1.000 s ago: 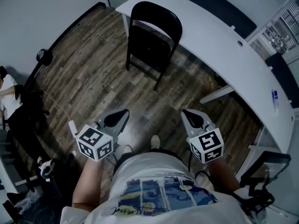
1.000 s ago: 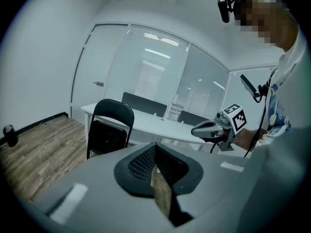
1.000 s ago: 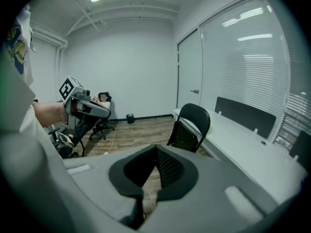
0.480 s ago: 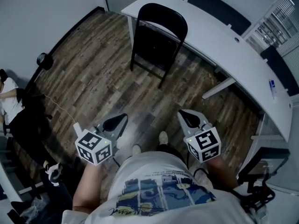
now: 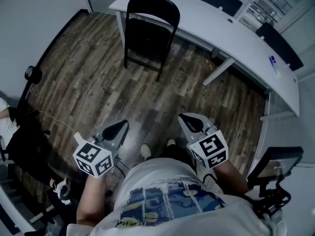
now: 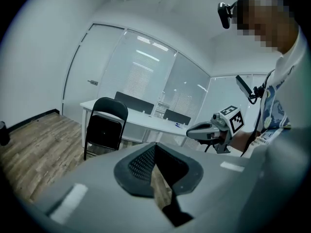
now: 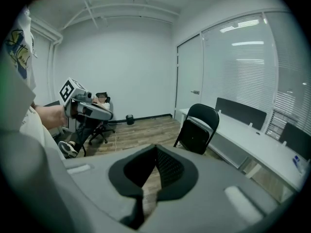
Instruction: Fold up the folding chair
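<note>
Folding chair (image 5: 147, 33) is seen standing on the wood floor (image 5: 93, 87) beside the tabletop (image 5: 231, 33), well apart from the left gripper (image 5: 117, 128) and right gripper (image 5: 191, 122), both pressed together, nothing held.

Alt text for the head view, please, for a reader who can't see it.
Seen from above, a person holds the left gripper and right gripper, both with fingers closed and empty, pointing across a wood floor toward a black folding chair. The chair stands upright by the end of a long white desk, apart from both grippers.
</note>
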